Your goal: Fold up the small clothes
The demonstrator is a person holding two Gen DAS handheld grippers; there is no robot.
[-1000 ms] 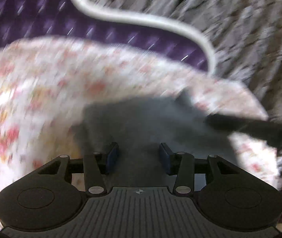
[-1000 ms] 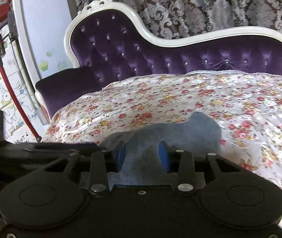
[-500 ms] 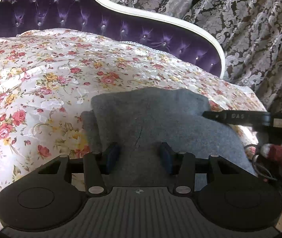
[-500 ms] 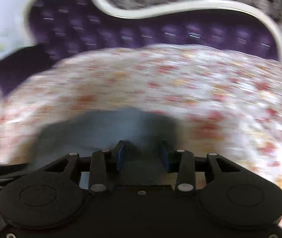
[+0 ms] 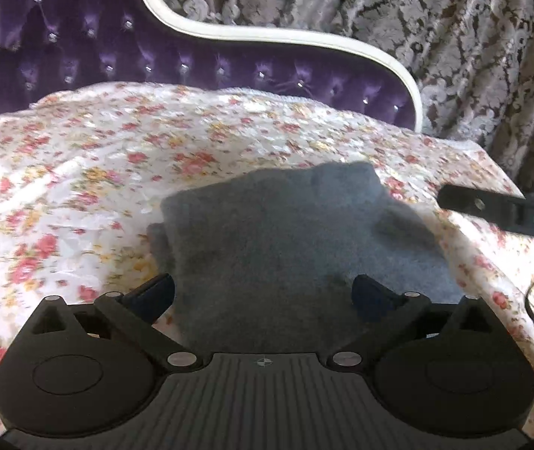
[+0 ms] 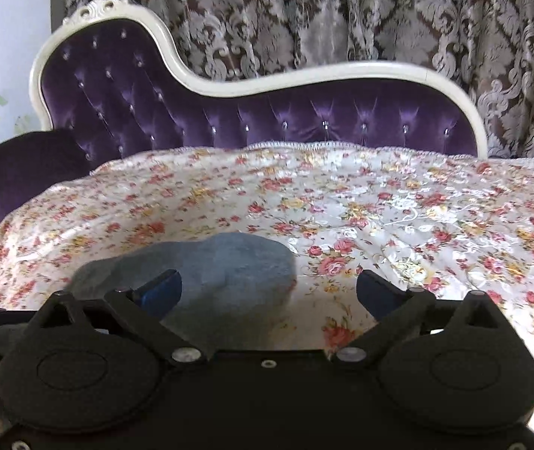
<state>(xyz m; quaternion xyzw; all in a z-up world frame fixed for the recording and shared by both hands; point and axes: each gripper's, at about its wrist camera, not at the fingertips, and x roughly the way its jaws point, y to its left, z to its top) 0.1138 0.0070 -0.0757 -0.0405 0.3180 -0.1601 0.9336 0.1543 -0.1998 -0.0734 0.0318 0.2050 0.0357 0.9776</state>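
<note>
A small grey garment (image 5: 289,247) lies folded on the flowered cover (image 5: 79,172) of a purple sofa. My left gripper (image 5: 263,296) is open, its fingers spread to either side of the garment's near edge, holding nothing. In the right wrist view the same garment (image 6: 222,277) lies low and left. My right gripper (image 6: 267,292) is open and empty, its left finger over the garment's near edge and its right finger over the bare flowered cover (image 6: 417,225). Part of the right gripper's body (image 5: 499,213) shows at the right edge of the left wrist view.
The tufted purple sofa back with a white frame (image 6: 267,75) rises behind the cover. A purple armrest (image 6: 27,165) stands at the left. Patterned curtains (image 6: 379,11) hang behind the sofa. The cover drops off at the sofa's right end (image 5: 499,172).
Both grippers have opened wide; a second ago their jaws were narrow on the grey garment. The garment now lies released on the cover, and both grippers have pulled back a little.
</note>
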